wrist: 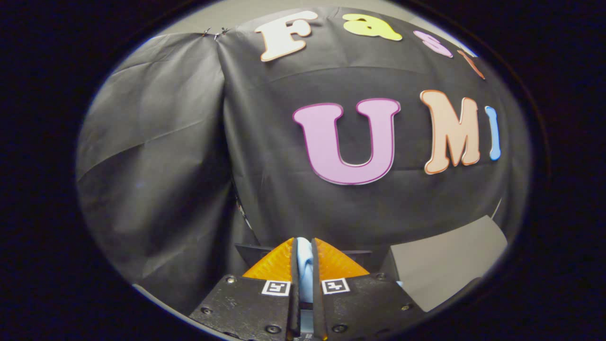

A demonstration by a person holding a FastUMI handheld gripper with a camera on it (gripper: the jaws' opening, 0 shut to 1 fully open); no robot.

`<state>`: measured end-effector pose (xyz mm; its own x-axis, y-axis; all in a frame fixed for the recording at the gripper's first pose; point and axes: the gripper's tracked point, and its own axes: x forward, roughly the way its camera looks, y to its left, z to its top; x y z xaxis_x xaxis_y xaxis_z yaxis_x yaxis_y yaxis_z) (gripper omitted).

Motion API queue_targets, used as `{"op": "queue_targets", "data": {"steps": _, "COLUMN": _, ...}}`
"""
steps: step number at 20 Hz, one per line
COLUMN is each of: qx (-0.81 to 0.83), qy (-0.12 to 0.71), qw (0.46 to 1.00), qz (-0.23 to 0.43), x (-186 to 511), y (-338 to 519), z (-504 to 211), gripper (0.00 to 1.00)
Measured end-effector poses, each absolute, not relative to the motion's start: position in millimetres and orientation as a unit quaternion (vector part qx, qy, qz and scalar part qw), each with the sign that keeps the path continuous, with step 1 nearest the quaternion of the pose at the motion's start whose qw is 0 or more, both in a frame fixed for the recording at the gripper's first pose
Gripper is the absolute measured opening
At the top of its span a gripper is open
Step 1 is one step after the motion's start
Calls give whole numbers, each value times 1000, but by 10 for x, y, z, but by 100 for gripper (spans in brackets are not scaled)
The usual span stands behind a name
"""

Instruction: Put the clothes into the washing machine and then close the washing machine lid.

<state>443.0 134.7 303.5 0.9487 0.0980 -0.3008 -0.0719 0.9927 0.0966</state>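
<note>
gripper (304, 251) sits closest to the cam, its two fingers (277, 265) pulled nearly together and clamped on a thin strip of light blue cloth (305, 267). both pads press on it from either side, so it's pinched tight, no slack in the gap. the cloth runs up btwn the fingers to about the tips, can't see the rest of the garment. just ahead of the tips there's a dark flat edge (352, 255), can't tell what it belongs to. off to the right of the fingers is a plain grey flat panel (445, 260), tilted. beyond everything hangs the wrinkly black cloth booth wall (165, 156).
</note>
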Motion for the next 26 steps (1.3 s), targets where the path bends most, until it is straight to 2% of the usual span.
{"op": "queue_targets", "data": {"steps": 9, "qx": 53, "qy": 169, "qw": 981, "qz": 79, "x": 4643, "y": 1836, "z": 2617, "gripper": 10}}
{"op": "queue_targets", "data": {"steps": 18, "qx": 40, "qy": 197, "qw": 977, "qz": 78, "x": 4787, "y": 1949, "z": 2166, "gripper": 10}}
{"op": "queue_targets", "data": {"steps": 21, "qx": 53, "qy": 206, "qw": 976, "qz": 56, "x": 4855, "y": 1875, "z": 2026, "gripper": 10}}
{"op": "queue_targets", "data": {"steps": 24, "qx": 73, "qy": 220, "qw": 971, "qz": 55, "x": 4924, "y": 1833, "z": 1897, "gripper": 17}}
{"op": "queue_targets", "data": {"steps": 26, "qx": 85, "qy": 201, "qw": 974, "qz": 57, "x": 4939, "y": 1852, "z": 1958, "gripper": 34}}
